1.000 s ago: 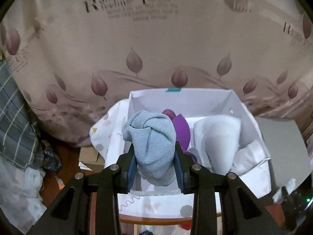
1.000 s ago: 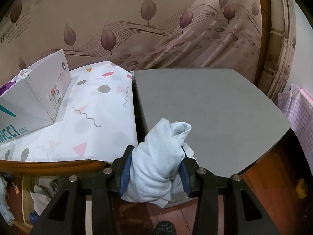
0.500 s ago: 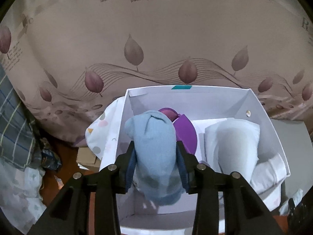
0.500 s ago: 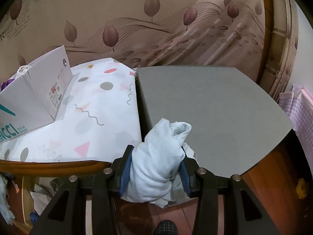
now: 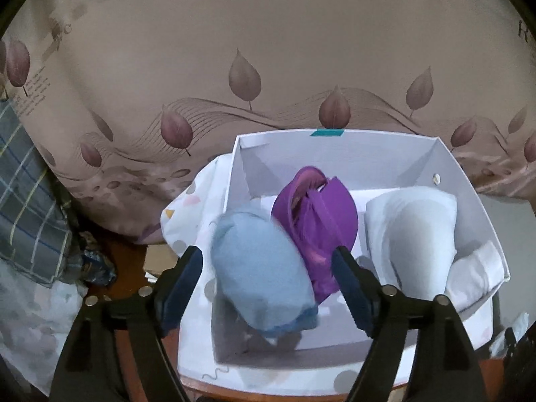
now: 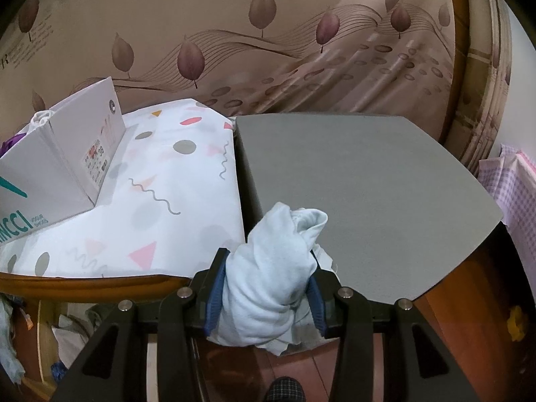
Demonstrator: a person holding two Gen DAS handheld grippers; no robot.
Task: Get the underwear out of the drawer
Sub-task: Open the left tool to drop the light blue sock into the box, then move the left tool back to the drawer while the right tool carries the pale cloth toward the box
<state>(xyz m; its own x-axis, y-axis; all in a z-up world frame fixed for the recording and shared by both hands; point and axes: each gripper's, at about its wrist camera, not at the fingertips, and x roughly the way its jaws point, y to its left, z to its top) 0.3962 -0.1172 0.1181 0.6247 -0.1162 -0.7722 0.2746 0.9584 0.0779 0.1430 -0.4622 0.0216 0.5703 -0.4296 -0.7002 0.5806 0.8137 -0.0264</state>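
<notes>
Left wrist, left tool (image 5: 268,274) opening, blue roll (image 5: 264,274) loose inside box rim (image 5: 234,181)

Blue bundle (image 5: 264,278): motion-blurred; underside hides box (image 5: 335,154) floor. Purple garment (image 5: 318,221): lower part behind bundle. Box lettering (image 6: 16,224): cut off by left edge. Pale bundle (image 6: 268,284): lower folds hidden behind right hand-held gripper (image 6: 266,305).

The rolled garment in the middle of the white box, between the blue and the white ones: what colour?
Purple garment, clearest in the left wrist view.
</notes>
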